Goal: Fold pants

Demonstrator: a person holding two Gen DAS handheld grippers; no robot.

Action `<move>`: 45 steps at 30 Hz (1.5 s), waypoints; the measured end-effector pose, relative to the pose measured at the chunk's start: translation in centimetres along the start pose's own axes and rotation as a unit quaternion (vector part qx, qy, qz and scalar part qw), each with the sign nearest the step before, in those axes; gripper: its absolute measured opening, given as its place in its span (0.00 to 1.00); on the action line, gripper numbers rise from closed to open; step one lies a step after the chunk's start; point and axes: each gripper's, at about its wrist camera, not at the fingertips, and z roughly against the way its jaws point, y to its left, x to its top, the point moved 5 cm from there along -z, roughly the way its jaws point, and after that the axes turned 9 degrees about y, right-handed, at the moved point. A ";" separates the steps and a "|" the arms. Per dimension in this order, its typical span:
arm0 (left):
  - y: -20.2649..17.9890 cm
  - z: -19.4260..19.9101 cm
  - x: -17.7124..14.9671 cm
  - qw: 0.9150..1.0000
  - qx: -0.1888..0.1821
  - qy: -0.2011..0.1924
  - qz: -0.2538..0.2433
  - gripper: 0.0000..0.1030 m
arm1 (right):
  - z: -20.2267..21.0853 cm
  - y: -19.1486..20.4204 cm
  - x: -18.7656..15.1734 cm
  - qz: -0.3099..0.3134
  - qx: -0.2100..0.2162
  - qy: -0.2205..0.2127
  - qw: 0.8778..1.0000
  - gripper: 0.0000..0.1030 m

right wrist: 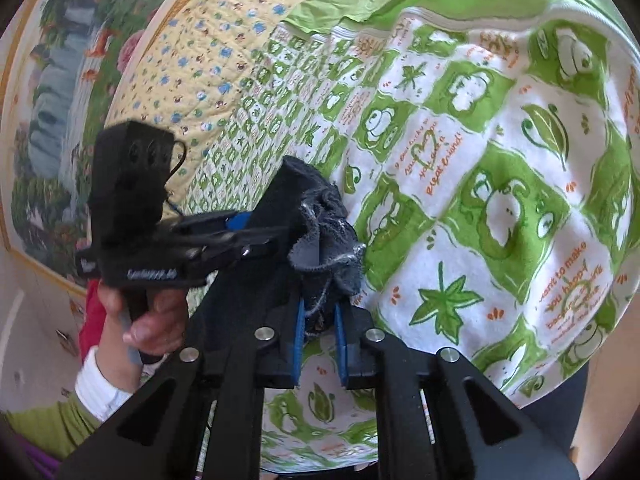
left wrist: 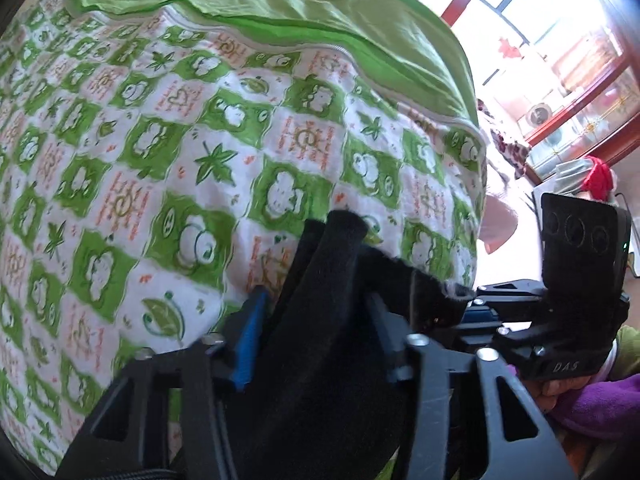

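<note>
While both grippers pinch the dark pants above the green-checked quilt, the left gripper and right gripper should keep their 2 held edges level before lowering onto the near quilt

Home bedroom: quilted bedspread, window

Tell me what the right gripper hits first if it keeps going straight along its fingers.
The right gripper is already shut on the dark pants, so that bunched fabric leads. Past it, the first surface is probably the green-and-white frog-print quilt on the bed; how far off is unclear in the fisheye view.
</note>
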 end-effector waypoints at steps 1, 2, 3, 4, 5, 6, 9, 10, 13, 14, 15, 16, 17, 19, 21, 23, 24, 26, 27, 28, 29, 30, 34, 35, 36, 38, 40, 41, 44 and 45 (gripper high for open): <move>-0.1 0.1 0.1 1.000 -0.009 -0.004 0.000 0.15 | 0.0 0.2 0.0 0.008 -0.004 -0.001 1.000 0.14; -0.1 0.4 0.2 1.000 -0.016 -0.009 0.003 0.13 | 0.0 0.4 0.1 0.014 -0.006 -0.001 1.000 0.14; -0.1 0.7 0.0 1.000 -0.016 -0.016 0.002 0.11 | 0.1 0.5 0.1 0.018 -0.005 -0.001 1.000 0.14; -0.3 1.2 -0.2 1.000 -0.012 -0.027 -0.002 0.10 | 0.2 0.8 0.2 0.022 0.002 -0.002 1.000 0.14; -0.4 1.6 -0.4 0.999 -0.009 -0.034 -0.004 0.10 | 0.3 1.1 0.3 0.025 0.007 -0.003 1.000 0.14; -0.6 2.3 -0.8 0.999 -0.006 -0.045 -0.005 0.10 | 0.5 1.6 0.5 0.035 0.016 -0.006 0.999 0.14; -1.0 4.7 -1.7 0.997 0.000 -0.080 -0.005 0.10 | 1.1 3.4 0.7 0.062 0.037 -0.013 0.997 0.14; -1.0 6.0 -2.2 0.995 -0.001 -0.096 -0.002 0.10 | 1.3 4.2 0.9 0.073 0.047 -0.016 0.996 0.14; -0.6 8.8 -4.0 0.992 0.000 -0.127 0.003 0.10 | 1.5 6.8 1.1 0.109 0.083 -0.014 0.990 0.14; -0.4 10.0 -4.9 0.990 0.004 -0.141 0.007 0.10 | 1.4 7.6 1.2 0.118 0.094 -0.012 0.988 0.14; -0.3 10.8 -5.6 0.989 0.008 -0.150 0.009 0.10 | 1.1 8.7 1.3 0.132 0.111 -0.005 0.985 0.14; -0.2 11.4 -6.1 0.988 0.011 -0.156 0.011 0.10 | 0.8 9.3 1.3 0.139 0.122 0.000 0.983 0.14; 0.0 12.2 -6.8 0.986 0.016 -0.163 0.015 0.10 | 0.5 10.0 1.3 0.147 0.132 0.006 0.980 0.14; 0.6 13.7 -8.5 0.983 0.025 -0.178 0.028 0.10 | -0.5 11.9 1.1 0.168 0.156 0.026 0.973 0.14; 1.2 14.8 -10.2 0.980 0.032 -0.192 0.041 0.10 | -1.7 13.8 0.7 0.187 0.171 0.043 0.966 0.14; 1.8 15.5 -11.9 0.977 0.040 -0.201 0.056 0.10 | -3.3 15.6 0.3 0.204 0.178 0.058 0.961 0.14; 2.3 15.9 -13.0 0.975 0.045 -0.207 0.066 0.10 | -4.1 16.2 0.0 0.209 0.182 0.067 0.958 0.14; 3.0 15.9 -14.6 0.972 0.049 -0.214 0.083 0.10 | -5.4 17.2 -0.7 0.215 0.190 0.084 0.954 0.14; 3.3 15.9 -15.3 0.971 0.050 -0.215 0.090 0.10 | -6.3 17.6 -1.0 0.216 0.192 0.092 0.953 0.14; 3.8 15.9 -16.2 0.970 0.049 -0.218 0.099 0.10 | -7.1 17.9 -1.4 0.218 0.194 0.101 0.951 0.14; 4.1 15.9 -16.8 0.969 0.048 -0.220 0.105 0.10 | -7.4 18.0 -1.7 0.219 0.195 0.107 0.950 0.14; 4.6 15.7 -17.7 0.967 0.046 -0.221 0.117 0.10 | -8.4 18.4 -2.2 0.223 0.195 0.117 0.948 0.14; 6.4 14.8 -20.4 0.961 0.038 -0.228 0.152 0.10 | -10.7 18.8 -3.6 0.232 0.189 0.141 0.944 0.14; 6.6 14.6 -20.8 0.960 0.037 -0.228 0.157 0.10 | -11.1 18.8 -4.0 0.234 0.187 0.145 0.943 0.14; 7.1 14.2 -21.5 0.959 0.034 -0.228 0.166 0.10 | -11.5 18.8 -4.3 0.236 0.184 0.150 0.942 0.14; 7.5 13.7 -22.3 0.957 0.031 -0.226 0.178 0.10 | -12.6 18.8 -4.9 0.238 0.178 0.159 0.941 0.14; 8.2 12.9 -23.3 0.955 0.026 -0.222 0.195 0.10 | -13.7 18.5 -5.5 0.239 0.170 0.171 0.941 0.14; 8.4 12.7 -23.5 0.954 0.023 -0.221 0.200 0.10 | -14.3 18.4 -5.7 0.240 0.166 0.176 0.940 0.14; 9.0 11.9 -24.5 0.951 0.019 -0.220 0.216 0.10 | -15.2 18.3 -6.4 0.240 0.160 0.191 0.938 0.15; 9.1 11.6 -24.8 0.950 0.020 -0.220 0.219 0.10 | -15.6 18.3 -6.6 0.240 0.157 0.198 0.937 0.16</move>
